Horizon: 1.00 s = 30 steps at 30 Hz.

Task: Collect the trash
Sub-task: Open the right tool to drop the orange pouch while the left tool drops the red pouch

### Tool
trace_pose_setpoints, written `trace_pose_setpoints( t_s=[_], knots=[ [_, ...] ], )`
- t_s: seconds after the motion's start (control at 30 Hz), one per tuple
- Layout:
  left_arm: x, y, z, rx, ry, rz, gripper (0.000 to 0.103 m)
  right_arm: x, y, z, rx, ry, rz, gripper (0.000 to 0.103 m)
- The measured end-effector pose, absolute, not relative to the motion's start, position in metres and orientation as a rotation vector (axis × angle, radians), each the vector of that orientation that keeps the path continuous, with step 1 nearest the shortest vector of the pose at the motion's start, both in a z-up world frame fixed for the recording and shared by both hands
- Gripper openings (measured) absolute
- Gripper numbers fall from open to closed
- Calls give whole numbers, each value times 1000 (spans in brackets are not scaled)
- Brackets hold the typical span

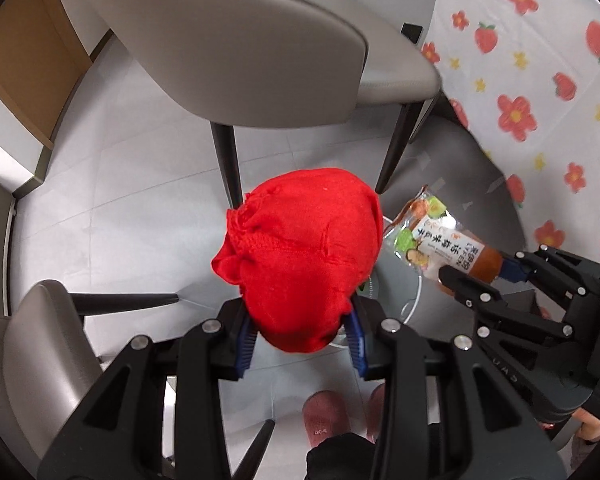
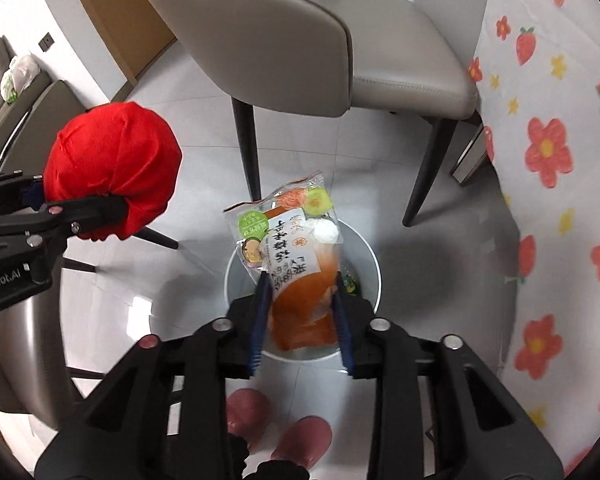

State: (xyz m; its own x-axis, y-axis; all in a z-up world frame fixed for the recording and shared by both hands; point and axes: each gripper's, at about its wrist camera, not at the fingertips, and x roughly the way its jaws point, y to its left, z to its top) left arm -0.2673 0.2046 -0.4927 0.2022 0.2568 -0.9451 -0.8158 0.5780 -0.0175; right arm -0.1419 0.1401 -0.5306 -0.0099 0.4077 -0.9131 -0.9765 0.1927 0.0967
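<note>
My left gripper (image 1: 302,322) is shut on a red crumpled cloth ball (image 1: 304,248) and holds it above the floor, over the left rim of a white round trash bin (image 1: 404,304). My right gripper (image 2: 302,308) is shut on a clear snack wrapper with orange print (image 2: 292,264) and holds it right above the open bin (image 2: 364,256). The wrapper also shows in the left wrist view (image 1: 424,236), with the right gripper (image 1: 476,276) at its lower end. The red ball shows in the right wrist view (image 2: 112,168), up and to the left of the bin.
A grey chair (image 2: 300,48) stands just behind the bin, its dark legs (image 2: 248,148) close to the rim. A table with a flower-print cloth (image 2: 560,160) runs along the right. Another chair (image 1: 44,352) is at the left. Pink slippers (image 2: 276,428) are below the grippers.
</note>
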Motion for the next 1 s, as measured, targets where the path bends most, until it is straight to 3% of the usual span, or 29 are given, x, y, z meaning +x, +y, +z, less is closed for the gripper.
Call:
trace_pose_setpoints(
  t_s=[0.17, 0.23, 0.27, 0.7, 0.77, 0.87, 1.0],
  knots=[
    [-256, 205, -510, -601, 1133, 803, 38, -136, 137, -539, -718, 1018, 1251, 32],
    [-251, 205, -512, -598, 1134, 799, 38, -132, 137, -540, -713, 1013, 1251, 46],
    [-251, 206, -513, -597, 1134, 796, 38, -131, 137, -539, -710, 1005, 1253, 48],
    [-226, 204, -514, -593, 1134, 760, 39, -104, 133, -531, -666, 1003, 1209, 48],
    [-221, 202, -513, -587, 1129, 742, 43, -100, 131, -531, -658, 1007, 1201, 48],
    [-214, 198, -508, -579, 1121, 750, 73, -95, 129, -527, -651, 1004, 1192, 48],
    [-208, 195, -502, -563, 1120, 744, 74, -88, 127, -523, -639, 1004, 1179, 48]
  ],
)
